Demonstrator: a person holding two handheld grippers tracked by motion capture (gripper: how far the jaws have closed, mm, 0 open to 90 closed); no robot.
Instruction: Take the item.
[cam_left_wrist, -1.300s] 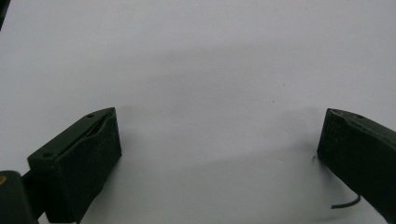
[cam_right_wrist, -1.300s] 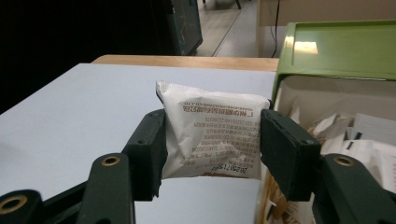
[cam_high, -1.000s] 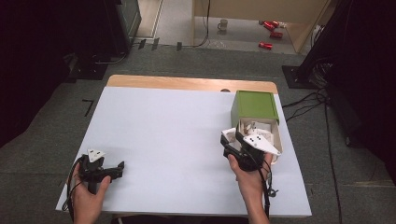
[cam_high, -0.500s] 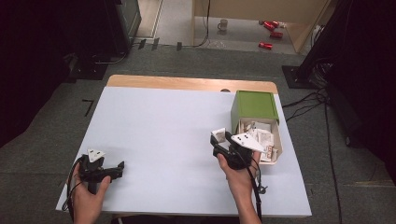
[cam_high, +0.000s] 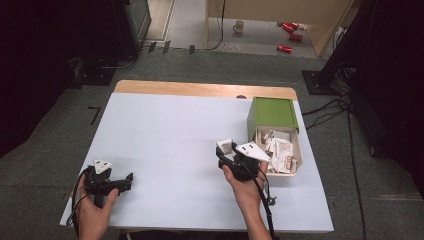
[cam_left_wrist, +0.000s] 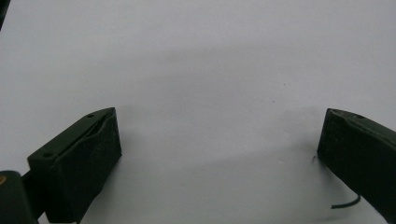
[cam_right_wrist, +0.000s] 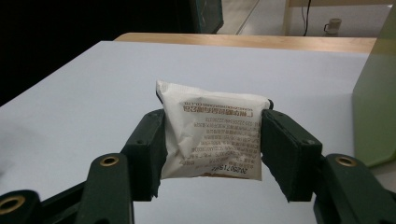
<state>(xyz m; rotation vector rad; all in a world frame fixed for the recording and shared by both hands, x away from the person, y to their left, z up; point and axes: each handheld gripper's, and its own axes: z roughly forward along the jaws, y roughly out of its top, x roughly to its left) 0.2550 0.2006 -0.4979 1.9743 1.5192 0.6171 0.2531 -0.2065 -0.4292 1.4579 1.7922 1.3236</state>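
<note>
Right tool (cam_right_wrist: 212, 140) clamped on white sachet (cam_right_wrist: 212, 135), pads pressing both side edges; sachet upright over desk (cam_high: 165, 135), centre-right of high view, just left of open drawer (cam_high: 295, 155) of green box (cam_high: 272, 112). Left tool (cam_left_wrist: 219, 154) at lower left, jaws apart, nothing between.

Risks, as judged:
- Grip on soft edges only; sachet could buckle and slip out.
- Harder squeeze could burst the seal.
- Release from height: sachet may land off target.

Two grippers: left gripper (cam_high: 107, 182) near left, right gripper (cam_high: 227, 152) near right; one white sachet (cam_right_wrist: 212, 135) clamped in the right one; one green box (cam_high: 272, 114) at far right, one open tray (cam_high: 298, 150) just near it; several more sachets (cam_high: 280, 150) heaped inside, exact number unclear; one table (cam_high: 165, 130).
</note>
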